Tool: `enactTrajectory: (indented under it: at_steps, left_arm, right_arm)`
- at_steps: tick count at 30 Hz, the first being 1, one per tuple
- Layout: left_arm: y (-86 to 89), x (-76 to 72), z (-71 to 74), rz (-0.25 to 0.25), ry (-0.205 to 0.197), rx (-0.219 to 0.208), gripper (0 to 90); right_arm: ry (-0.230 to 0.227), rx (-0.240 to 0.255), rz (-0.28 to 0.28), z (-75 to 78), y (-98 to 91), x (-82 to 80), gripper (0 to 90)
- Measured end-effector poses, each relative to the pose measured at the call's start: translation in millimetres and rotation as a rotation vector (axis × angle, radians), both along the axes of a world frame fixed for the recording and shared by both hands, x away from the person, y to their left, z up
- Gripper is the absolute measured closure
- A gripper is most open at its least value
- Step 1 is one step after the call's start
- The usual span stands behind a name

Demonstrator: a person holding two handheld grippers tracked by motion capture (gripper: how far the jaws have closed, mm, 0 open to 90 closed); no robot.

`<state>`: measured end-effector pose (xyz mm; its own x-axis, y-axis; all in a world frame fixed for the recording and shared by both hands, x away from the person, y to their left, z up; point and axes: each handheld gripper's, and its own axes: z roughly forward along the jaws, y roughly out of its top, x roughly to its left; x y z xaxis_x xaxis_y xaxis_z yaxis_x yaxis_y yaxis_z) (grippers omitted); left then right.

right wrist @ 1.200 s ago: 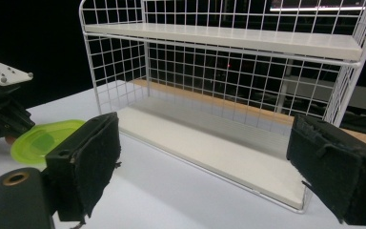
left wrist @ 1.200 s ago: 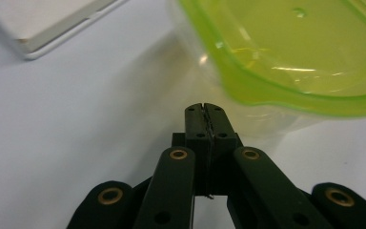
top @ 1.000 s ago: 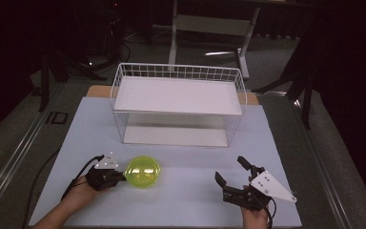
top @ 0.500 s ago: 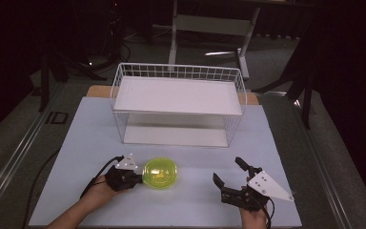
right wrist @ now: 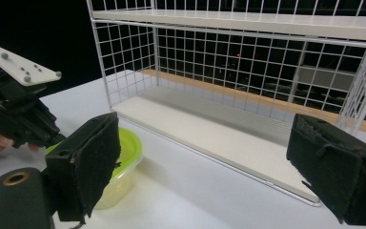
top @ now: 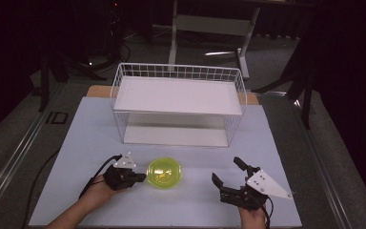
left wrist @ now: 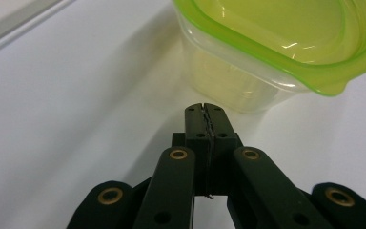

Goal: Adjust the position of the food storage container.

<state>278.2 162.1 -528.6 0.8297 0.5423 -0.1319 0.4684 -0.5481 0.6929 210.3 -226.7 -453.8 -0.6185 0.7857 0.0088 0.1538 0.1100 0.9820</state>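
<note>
Left tongs, closed, just beside the green-lidded container.

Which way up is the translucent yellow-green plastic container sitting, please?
Upright: the translucent yellow-green plastic container rests on its base, rim uppermost, on the white table.

Wire rack, lidded tub, prob. plastic
</note>
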Motion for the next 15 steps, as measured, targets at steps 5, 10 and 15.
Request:
enactTrajectory:
  at_steps: [5,10,15]
  left_arm:
    - [-16.8,3.7,-2.8,-0.038,0.001,0.026,90.0]
    - [-28.9,9.0,-2.2,-0.057,0.006,0.031,90.0]
    - [-41.8,13.7,-2.7,-0.081,-0.005,0.040,90.0]
  right_arm:
    - [0.008,-0.005,0.007,-0.9,0.3,0.1,11.0]
    - [0.012,-0.001,0.012,-1.8,-0.7,0.5,11.0]
    - [0.016,-0.005,0.016,-2.3,-0.7,1.3,11.0]
